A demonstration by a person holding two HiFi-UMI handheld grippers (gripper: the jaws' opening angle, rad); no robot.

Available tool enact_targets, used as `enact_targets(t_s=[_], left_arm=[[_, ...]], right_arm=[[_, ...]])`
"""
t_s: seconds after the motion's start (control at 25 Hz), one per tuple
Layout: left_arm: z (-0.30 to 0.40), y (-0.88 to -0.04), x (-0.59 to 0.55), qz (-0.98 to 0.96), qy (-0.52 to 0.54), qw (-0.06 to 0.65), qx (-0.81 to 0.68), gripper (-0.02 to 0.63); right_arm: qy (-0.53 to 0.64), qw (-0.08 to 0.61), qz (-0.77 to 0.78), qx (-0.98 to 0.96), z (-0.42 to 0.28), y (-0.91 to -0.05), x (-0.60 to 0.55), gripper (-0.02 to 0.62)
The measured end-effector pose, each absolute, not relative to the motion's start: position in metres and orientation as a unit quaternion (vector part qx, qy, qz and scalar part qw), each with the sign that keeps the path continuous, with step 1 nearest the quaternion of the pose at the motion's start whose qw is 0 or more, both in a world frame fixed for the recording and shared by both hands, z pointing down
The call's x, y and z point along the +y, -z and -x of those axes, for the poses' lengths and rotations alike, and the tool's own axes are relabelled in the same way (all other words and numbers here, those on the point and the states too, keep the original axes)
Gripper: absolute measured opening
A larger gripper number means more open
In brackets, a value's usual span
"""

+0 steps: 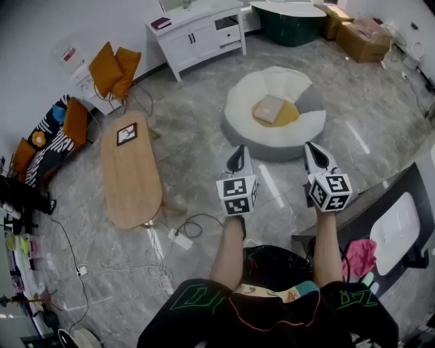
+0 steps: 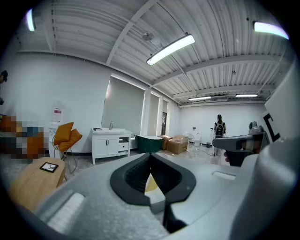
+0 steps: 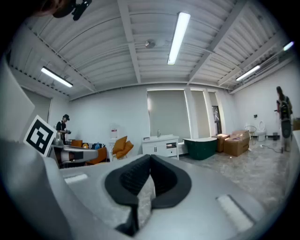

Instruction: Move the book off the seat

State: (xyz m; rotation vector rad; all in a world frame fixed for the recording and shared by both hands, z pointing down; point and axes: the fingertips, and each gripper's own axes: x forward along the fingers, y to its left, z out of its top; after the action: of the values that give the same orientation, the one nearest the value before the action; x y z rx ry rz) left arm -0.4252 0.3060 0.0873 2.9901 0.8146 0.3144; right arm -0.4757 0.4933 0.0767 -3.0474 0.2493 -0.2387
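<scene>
Both claws are held out side by side over the grey marble floor [image 1: 197, 129], pointing nearly level with a slight downward tilt. The left claw [image 1: 238, 155] is fully closed: in its own view the two dark ribbed pads [image 2: 138, 174] meet at the tips and nothing sits between them. The right claw [image 1: 315, 153] is closed the same way, pads [image 3: 161, 177] pressed together and empty. Neither has hold of anything.

The book [image 1: 270, 109], pale and square, lies ahead of both claws, roughly between their two lines and a little nearer the left one. It rests flat on a yellow cushion [image 1: 289, 115] in the hollow of the round white seat [image 1: 241, 102], with a grey cushion [image 1: 311, 100] just to the right of it. The near rim of the seat lies just beyond the claw tips, and the book sits apart from both claws.

To the left of the left claw stands a long oval wooden bench [image 1: 129, 183] with a small framed picture [image 1: 126, 134] lying at its far end. Loose cables [image 1: 183, 234] trail over the floor behind and left of that claw. Far ahead, past the seat, are a white cabinet [image 1: 197, 37], a dark green tub [image 1: 289, 20] and cardboard boxes [image 1: 363, 39]. Orange cushions [image 1: 114, 68] lean by the wall, far to the left
</scene>
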Motion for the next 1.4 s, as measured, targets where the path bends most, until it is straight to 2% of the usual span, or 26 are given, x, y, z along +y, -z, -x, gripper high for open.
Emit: enact_targets(t_s=[0.6,1.08,1.4], left_arm=[[0.379,-0.087,0.266,-0.953,-0.090,0.074,0.280,0.011],[0.336,-0.114,0.281,-0.944,-0.130,0.059,0.298,0.011],[0.265,-0.131,0.298,-0.943,-0.155,0.045,0.290,0.011]], right_arm=[[0.066,0.076,0.991,0.083,0.429,-0.079,0.465,0.003],[0.074,0.125,0.984,0.104,0.381,-0.094,0.473,0.003],[0.098,0.136,0.982,0.091,0.301,-0.119,0.495,0.003]])
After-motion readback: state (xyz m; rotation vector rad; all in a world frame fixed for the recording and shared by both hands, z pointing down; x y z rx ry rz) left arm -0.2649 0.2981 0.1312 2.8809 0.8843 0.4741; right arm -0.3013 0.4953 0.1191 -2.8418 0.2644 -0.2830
